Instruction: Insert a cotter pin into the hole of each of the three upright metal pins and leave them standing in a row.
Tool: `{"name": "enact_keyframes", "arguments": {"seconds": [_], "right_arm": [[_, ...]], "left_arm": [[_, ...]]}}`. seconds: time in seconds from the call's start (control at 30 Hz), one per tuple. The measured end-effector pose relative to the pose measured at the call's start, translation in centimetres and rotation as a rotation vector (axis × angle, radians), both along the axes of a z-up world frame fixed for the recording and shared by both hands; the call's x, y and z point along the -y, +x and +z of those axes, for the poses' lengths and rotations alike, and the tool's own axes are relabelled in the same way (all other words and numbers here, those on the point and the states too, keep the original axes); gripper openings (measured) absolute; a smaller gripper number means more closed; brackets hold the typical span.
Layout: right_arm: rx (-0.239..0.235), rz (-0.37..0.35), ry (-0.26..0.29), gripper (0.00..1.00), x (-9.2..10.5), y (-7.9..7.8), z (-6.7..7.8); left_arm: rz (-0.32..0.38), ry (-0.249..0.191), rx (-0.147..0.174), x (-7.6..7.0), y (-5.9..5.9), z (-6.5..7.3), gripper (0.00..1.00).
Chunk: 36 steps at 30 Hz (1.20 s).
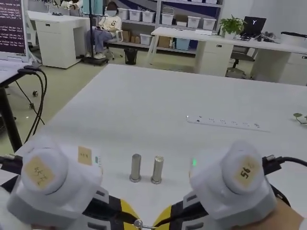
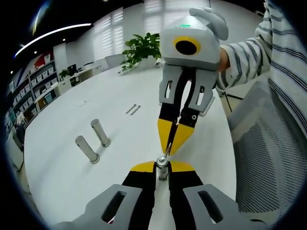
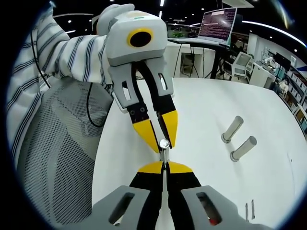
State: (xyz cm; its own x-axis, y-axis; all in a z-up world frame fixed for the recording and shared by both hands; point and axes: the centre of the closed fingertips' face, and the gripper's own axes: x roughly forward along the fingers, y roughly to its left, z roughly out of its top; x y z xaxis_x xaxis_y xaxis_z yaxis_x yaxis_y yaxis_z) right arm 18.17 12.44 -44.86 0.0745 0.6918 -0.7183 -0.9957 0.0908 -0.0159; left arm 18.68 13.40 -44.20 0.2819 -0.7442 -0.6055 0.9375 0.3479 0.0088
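Left gripper [image 2: 163, 167] clamps metal pin [image 2: 163, 170]; right gripper [image 3: 164, 167] pinches cotter pin [image 3: 164, 155] at its head — first insertion apparently underway. Two standing pins [image 1: 135, 167] look bare; spare cotter pins [image 2: 133, 109] lie nearby.

Three cameras over one white table [image 1: 144, 105]: one head-high, two facing each other.

From the headset we look forward and down along the table from above and behind both grippers, which sit very near at the bottom edge, the left gripper [image 1: 125, 216] on the left and the right gripper [image 1: 163, 218] on the right. Our left gripper view looks along its own jaws straight at the right gripper, close up; our right gripper view looks back the opposite way. Both share the metal pin [image 2: 163, 168] clamped in the left jaws and the cotter pin [image 2: 168, 151] nipped in the right jaws. All three views share the two standing pins [image 1: 135, 167].
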Motion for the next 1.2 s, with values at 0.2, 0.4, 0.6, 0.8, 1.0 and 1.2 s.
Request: {"name": "enact_keyframes", "arguments": {"seconds": [0.2, 0.4, 0.6, 0.8, 1.0, 1.2], "right_arm": [[-0.003, 0.021, -0.008, 0.00, -0.4, 0.0, -0.2], [0.001, 0.049, -0.009, 0.00, -0.9, 0.0, -0.2], [0.035, 0.094, -0.019, 0.00, -1.1, 0.1, -0.2], [0.038, 0.052, 0.015, 0.13, -0.7, 0.5, 0.0], [0.028, 0.036, 0.014, 0.10, 0.3, 0.5, 0.1], [-0.009, 0.028, 0.045, 0.00, 0.3, 0.1, 0.4]], "left_arm": [[-0.009, 0.014, 0.002, 0.1, 0.1, -0.1, 0.05], [-0.011, 0.027, 0.004, 0.3, 0.1, -0.1, 0.05], [-0.018, 0.045, 0.006, 0.4, 0.2, -0.1, 0.05], [-0.008, 0.036, -0.001, 0.4, 0.2, 0.0, 0.05], [-0.008, 0.039, 0.004, 0.4, 0.1, 0.0, 0.05], [-0.006, 0.042, 0.007, 0.4, 0.1, 0.0, 0.05]]}}
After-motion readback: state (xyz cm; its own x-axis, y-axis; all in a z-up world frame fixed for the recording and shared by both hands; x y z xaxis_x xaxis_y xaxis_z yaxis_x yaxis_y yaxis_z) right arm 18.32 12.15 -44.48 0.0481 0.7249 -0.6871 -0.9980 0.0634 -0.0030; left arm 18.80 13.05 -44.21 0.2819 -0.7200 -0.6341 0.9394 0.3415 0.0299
